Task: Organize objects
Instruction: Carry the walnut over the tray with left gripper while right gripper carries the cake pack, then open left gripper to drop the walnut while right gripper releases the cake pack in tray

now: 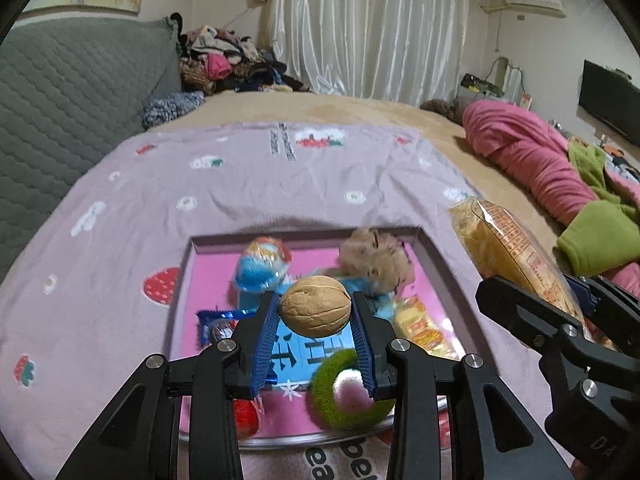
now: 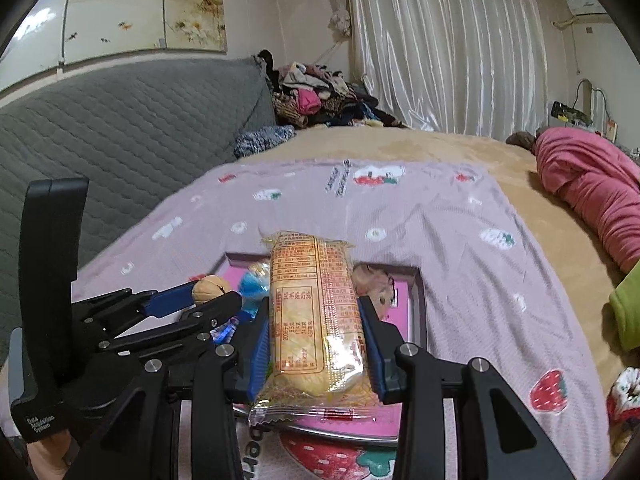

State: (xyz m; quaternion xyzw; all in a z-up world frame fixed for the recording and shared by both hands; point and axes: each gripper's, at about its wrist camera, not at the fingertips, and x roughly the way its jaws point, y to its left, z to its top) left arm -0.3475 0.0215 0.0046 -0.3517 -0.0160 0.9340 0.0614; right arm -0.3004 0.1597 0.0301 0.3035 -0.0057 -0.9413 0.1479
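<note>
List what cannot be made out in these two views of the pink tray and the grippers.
- Pink tray, right wrist view: most of its contents hidden behind the held snack packet.
- Blue card in the tray, left wrist view: its print is covered by the walnut and the left gripper.
- Toys at the tray's far end: motion-blurred, kind unclear.
- Packet print: too small to read.

A lilac cloth [image 1: 248, 184] printed with strawberries and flowers lies spread over a tan bedspread [image 1: 360, 108]. A grey quilted headboard [image 1: 72, 92] stands at the left, with a heap of mixed clothes [image 1: 224, 60] beside it. White pleated curtains [image 1: 372, 24] hang behind. A rolled pink blanket [image 1: 524, 152] and a green fleece [image 1: 596, 236] lie at the right, below a wall air conditioner [image 1: 532, 0].
</note>
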